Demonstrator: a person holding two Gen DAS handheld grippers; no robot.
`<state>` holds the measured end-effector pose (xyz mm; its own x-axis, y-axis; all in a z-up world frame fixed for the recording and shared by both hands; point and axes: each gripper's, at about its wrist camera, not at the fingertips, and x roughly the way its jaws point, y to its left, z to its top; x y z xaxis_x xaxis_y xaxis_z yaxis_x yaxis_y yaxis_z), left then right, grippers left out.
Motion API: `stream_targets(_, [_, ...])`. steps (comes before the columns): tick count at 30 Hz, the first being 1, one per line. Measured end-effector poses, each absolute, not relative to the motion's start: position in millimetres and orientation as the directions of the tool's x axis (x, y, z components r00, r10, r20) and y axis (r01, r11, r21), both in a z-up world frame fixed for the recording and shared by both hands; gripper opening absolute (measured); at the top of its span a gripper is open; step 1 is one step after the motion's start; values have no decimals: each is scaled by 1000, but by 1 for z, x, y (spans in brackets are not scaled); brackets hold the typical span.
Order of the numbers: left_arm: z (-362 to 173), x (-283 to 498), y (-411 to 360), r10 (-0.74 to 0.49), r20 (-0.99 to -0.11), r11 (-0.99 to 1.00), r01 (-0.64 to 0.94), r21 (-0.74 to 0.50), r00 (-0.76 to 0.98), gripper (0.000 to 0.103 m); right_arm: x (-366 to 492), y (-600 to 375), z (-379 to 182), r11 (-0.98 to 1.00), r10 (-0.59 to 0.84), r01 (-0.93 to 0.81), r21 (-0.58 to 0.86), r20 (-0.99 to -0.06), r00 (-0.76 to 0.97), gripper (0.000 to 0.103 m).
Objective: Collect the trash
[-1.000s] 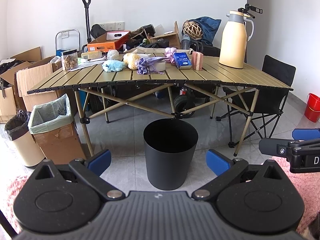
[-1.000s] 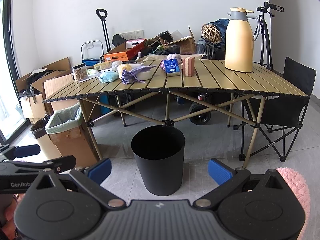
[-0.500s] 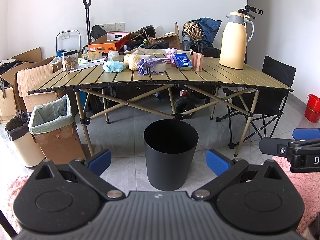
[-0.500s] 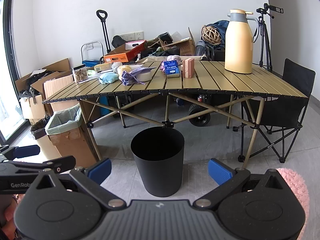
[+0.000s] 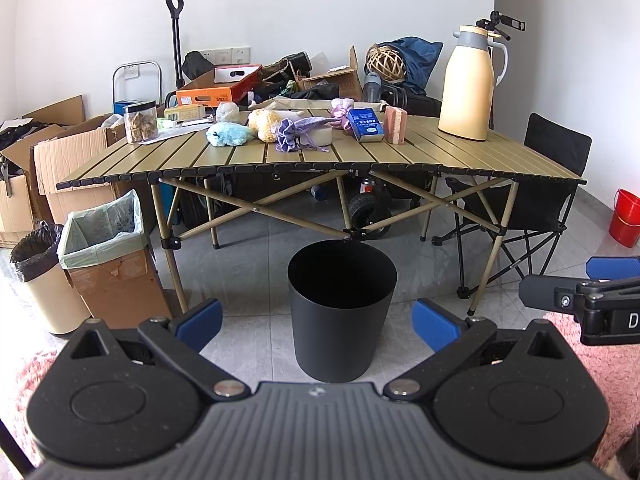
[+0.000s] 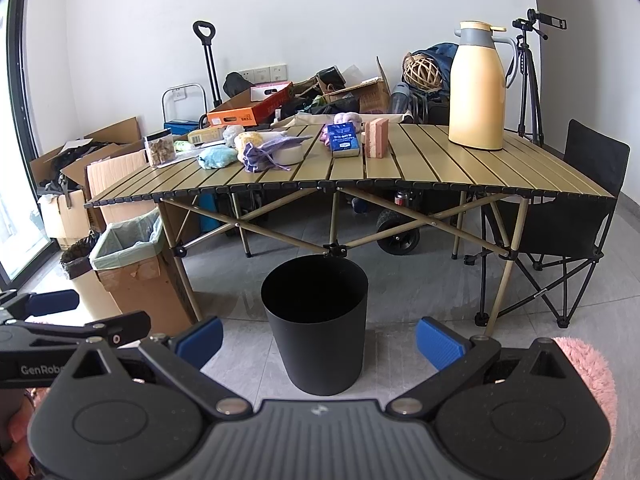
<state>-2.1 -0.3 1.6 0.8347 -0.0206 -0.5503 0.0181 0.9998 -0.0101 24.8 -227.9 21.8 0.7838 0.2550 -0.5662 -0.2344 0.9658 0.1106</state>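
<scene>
Left gripper (image 5: 316,322) and right gripper (image 6: 318,340) are hovering released, holding nothing, above the black cylindrical metal bin (image 6: 315,322) on the floor. Soft, light crumpled purple cloth (image 6: 262,156) is lying on the slatted folding table (image 6: 460,176), likely best pinched at its bunched middle.

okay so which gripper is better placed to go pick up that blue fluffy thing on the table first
Left, though only slightly. Both the left gripper and right gripper are open, empty and well back from the table. The blue fluffy thing lies toward the table's left side, the left gripper's side.
</scene>
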Motion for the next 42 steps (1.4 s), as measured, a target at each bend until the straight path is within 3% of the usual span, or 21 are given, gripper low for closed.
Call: stream_targets(42, [0, 39, -4, -28, -561, 1000, 25, -12, 827, 103, 57, -224, 11, 971, 233, -222, 91, -580, 781, 103])
